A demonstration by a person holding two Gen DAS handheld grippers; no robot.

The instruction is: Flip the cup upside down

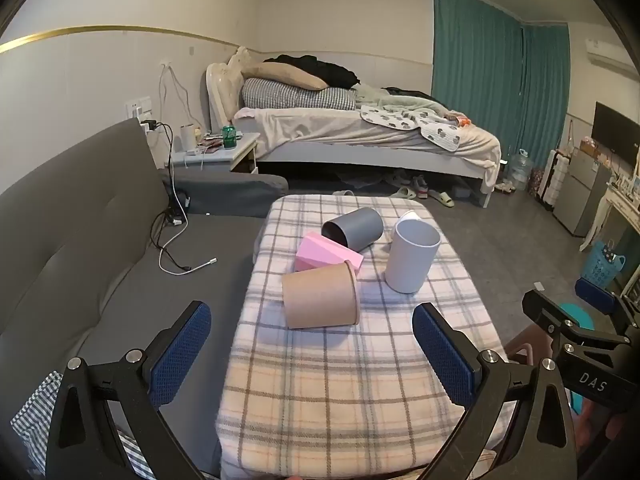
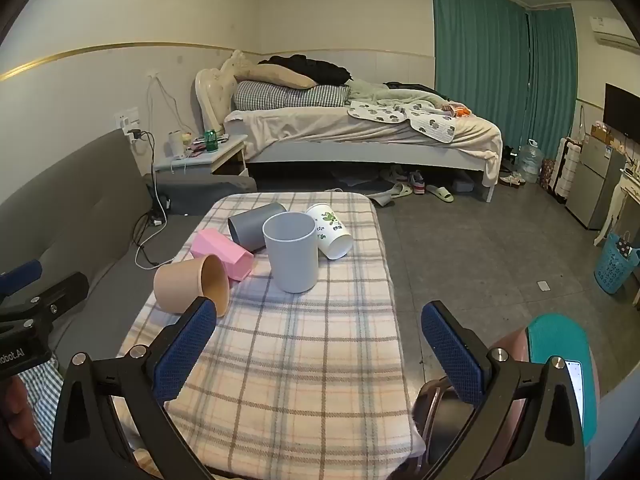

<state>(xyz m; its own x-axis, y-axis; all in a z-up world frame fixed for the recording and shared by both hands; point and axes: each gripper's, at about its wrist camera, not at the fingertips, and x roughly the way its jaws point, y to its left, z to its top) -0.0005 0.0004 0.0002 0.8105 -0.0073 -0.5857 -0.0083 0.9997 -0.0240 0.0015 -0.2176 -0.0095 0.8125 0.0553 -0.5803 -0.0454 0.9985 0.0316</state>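
Observation:
A light grey cup [image 1: 411, 256] [image 2: 291, 251] stands upright, mouth up, on the plaid-covered table [image 1: 340, 380] [image 2: 300, 360]. A tan paper cup [image 1: 320, 296] [image 2: 191, 285], a dark grey cup [image 1: 353, 228] [image 2: 253, 225], a pink cup [image 1: 326, 257] [image 2: 222, 254] and a white printed cup [image 2: 330, 230] lie on their sides around it. My left gripper [image 1: 312, 350] is open and empty, short of the tan cup. My right gripper [image 2: 320, 354] is open and empty, short of the light grey cup.
A grey sofa [image 1: 80, 240] with cables lies to the left of the table. A bed [image 1: 360, 128] and nightstand [image 1: 216, 152] stand behind. Bare floor [image 2: 480, 240], slippers and a blue basket [image 2: 614, 266] are to the right.

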